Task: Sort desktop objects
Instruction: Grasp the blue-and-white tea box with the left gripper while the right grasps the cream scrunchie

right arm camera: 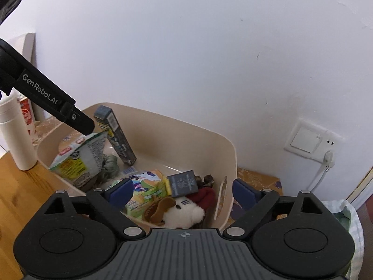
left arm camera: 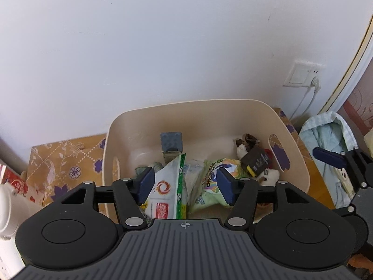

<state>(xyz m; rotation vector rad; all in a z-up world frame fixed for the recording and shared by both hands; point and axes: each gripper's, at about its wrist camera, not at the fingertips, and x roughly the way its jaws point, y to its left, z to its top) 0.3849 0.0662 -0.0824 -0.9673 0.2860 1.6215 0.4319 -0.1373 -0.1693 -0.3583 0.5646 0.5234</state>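
White wall rose behind a beige bin [left arm camera: 205, 116] on the wooden desk [right arm camera: 16, 186]. Over it, the left gripper [left arm camera: 185, 184] hung spread, a white snack bag [left arm camera: 166, 191] between its fingers, untouched. Beside it, the right gripper [right arm camera: 184, 192] gaped above the plush toy [right arm camera: 184, 212].

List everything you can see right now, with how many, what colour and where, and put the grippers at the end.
storage bin: one, beige, on the desk against the wall
tall box: one, dark grey, leaning upright at the bin's back
snack bag: one, white with green edge, standing in the bin
cartoon packet: one, green, lying in the bin
small dark box: one, grey, on the pile
plush toy: one, white with brown, at the bin's near corner
bottle: one, white, left of the bin
wall socket: one, white, plug in it
left gripper: fingers apart, above the bin
right gripper: fingers apart, above the bin
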